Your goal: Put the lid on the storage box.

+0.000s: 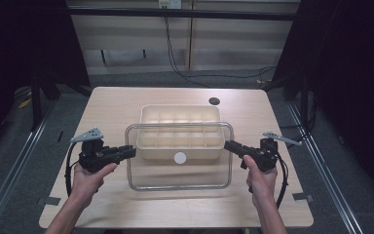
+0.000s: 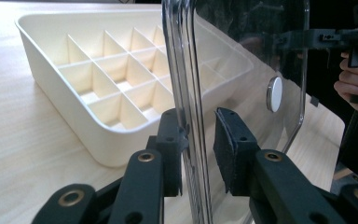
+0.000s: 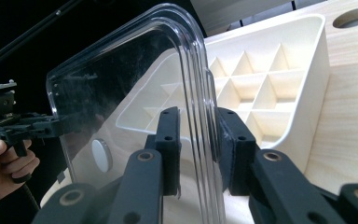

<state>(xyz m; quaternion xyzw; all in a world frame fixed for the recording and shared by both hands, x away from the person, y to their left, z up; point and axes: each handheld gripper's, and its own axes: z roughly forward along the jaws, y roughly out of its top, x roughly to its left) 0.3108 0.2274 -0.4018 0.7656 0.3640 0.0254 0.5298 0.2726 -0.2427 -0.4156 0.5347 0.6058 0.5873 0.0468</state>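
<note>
My left claw [image 1: 130,152] and right claw [image 1: 230,146] each pinch a short edge of the clear lid [image 1: 179,173], held level between them, long axis running claw to claw, overlapping the near part of the cream divider tray [image 1: 180,113] on the counter [image 1: 117,100]. Gripper views show the lid's white knob [image 2: 274,94] side-on.
</note>
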